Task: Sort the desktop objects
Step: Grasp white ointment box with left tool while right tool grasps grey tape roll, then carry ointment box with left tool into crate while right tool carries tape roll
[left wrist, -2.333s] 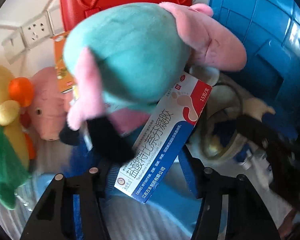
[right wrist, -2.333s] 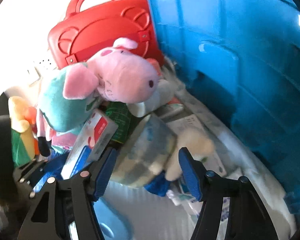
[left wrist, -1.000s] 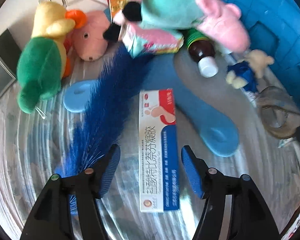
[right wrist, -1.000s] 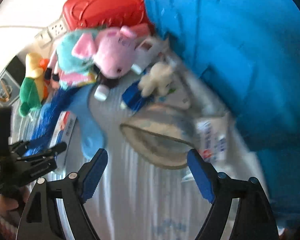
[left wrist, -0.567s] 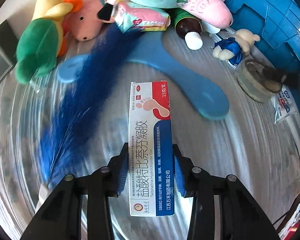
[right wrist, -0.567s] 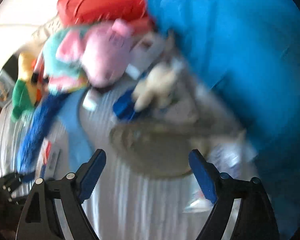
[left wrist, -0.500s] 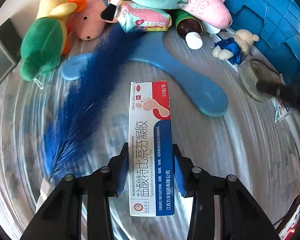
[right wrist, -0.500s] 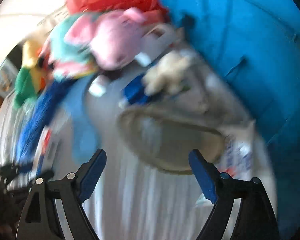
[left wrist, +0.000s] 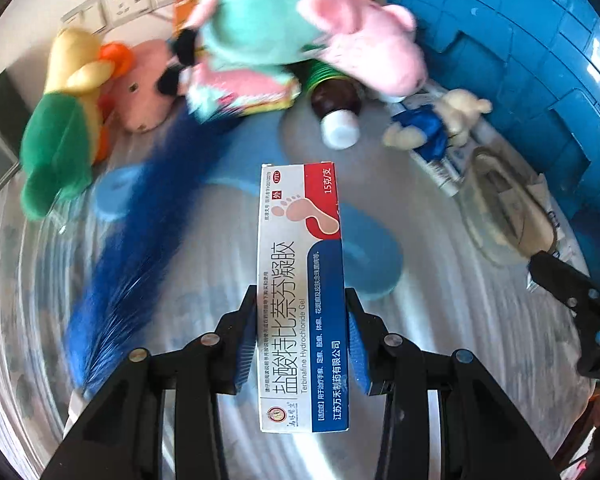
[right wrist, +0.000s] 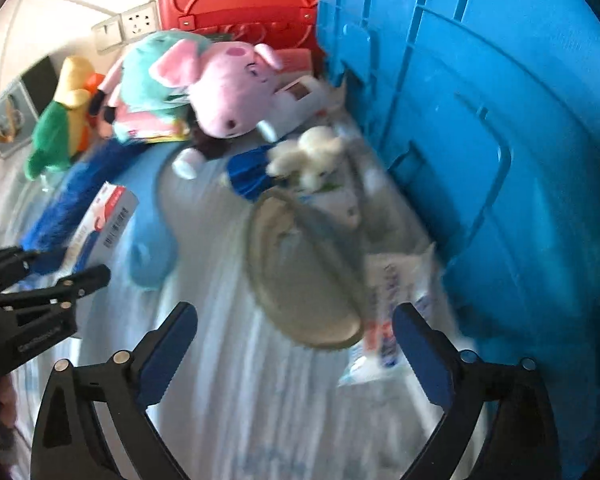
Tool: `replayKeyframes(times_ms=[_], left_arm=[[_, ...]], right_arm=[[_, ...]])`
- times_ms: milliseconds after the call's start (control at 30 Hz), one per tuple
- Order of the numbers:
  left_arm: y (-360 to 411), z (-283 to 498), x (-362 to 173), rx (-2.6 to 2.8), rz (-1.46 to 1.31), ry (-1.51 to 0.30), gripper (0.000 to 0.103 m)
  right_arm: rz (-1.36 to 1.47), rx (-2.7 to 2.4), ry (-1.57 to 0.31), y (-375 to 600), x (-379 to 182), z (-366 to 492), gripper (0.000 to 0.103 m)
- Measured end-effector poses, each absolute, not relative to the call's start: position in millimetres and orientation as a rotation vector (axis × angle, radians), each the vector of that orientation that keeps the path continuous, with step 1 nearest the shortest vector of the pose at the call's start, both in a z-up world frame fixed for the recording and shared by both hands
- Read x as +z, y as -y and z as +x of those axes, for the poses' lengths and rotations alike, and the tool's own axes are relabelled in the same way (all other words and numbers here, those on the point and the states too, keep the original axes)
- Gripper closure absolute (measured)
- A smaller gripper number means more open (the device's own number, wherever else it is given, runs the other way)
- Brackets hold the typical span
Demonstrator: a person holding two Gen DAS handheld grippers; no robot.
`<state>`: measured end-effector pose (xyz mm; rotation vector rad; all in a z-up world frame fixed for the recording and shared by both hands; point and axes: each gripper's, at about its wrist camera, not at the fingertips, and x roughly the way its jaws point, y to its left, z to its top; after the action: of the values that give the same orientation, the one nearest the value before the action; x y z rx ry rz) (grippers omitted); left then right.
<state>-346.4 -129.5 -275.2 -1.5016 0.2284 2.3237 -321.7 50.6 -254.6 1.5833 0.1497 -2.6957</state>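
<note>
Now pinched between the left claw [left wrist: 302, 336] pads: the ointment box [left wrist: 302, 292], free on the worktop [left wrist: 440, 340] a second ago, now lifted clear. Ready for sorting. Right claw [right wrist: 296, 344] spreading wider, nothing between, over the tape roll [right wrist: 304, 276] beside the blue crate [right wrist: 500, 160].

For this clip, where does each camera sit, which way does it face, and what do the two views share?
Left wrist: on the left gripper, looking steeply down its fingers at the medicine box it clamps.
Right wrist: on the right gripper, jaws opening, nothing between them, facing down at the tape roll beside the blue crate.
Shared: pink pig plush, box, each other's gripper.
</note>
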Motion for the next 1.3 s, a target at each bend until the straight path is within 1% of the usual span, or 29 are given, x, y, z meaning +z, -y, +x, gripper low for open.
replayKeyframes(times_ms=[67, 167, 300, 367, 400, 433, 467, 633, 767, 933, 1100, 1133, 1300], left_arm=[[117.7, -350.2, -274.8, 2.309, -1.483, -0.238, 0.064], [107.1, -354.6, -278.2, 2.306, -1.472, -0.282, 0.064], [106.5, -358.8, -287.8, 2.3, -1.494, -0.304, 0.064], [108.2, -359.2, -291.8, 2.298, -1.503, -0.3, 0.064], [109.5, -358.7, -292.3, 2.3, -1.499, -0.295, 0.064], [110.0, -358.0, -291.7, 2.303, -1.496, -0.298, 0.064], [110.4, -357.3, -291.0, 2.308, -1.492, -0.306, 0.064], [115.1, -350.8, -285.4, 2.331, -1.477, -0.328, 0.064], [122.7, -340.1, -271.2, 2.366, -1.442, -0.34, 0.064], [136.3, -314.2, -228.7, 2.442, -1.353, -0.321, 0.064], [125.5, -306.5, -183.1, 2.553, -1.192, -0.301, 0.064], [127.5, -307.6, -181.8, 2.57, -1.162, -0.292, 0.064], [131.7, -251.6, -125.0, 2.65, -0.938, -0.233, 0.064]], right_arm=[[1.598, -2.659, -0.161, -49.5, -261.4, -330.8, 0.001], [1.626, -2.661, -0.257, -43.2, -276.2, -344.9, 0.001], [1.641, -2.724, -0.332, -41.8, -289.0, -354.1, 0.0], [1.652, -2.679, -0.293, -39.5, -296.0, -355.6, 0.012], [1.677, -2.677, -0.322, -36.9, -300.9, -356.4, 0.017], [1.683, -2.679, -0.354, -34.2, -304.1, -356.4, 0.024], [1.674, -2.682, -0.354, -33.0, -305.7, -356.1, 0.024], [1.637, -2.702, -0.159, -41.3, -296.7, -352.7, 0.028], [1.557, -2.729, -0.098, -37.8, -275.6, -335.3, 0.028], [1.411, -2.772, -0.06, -25.3, -233.5, -305.2, 0.028], [1.167, -2.871, -0.065, -11.0, -167.7, -258.6, 0.028], [1.115, -2.894, -0.068, -6.2, -155.5, -245.2, 0.028], [0.84, -3.027, -0.11, -3.5, -88.1, -173.3, 0.028]])
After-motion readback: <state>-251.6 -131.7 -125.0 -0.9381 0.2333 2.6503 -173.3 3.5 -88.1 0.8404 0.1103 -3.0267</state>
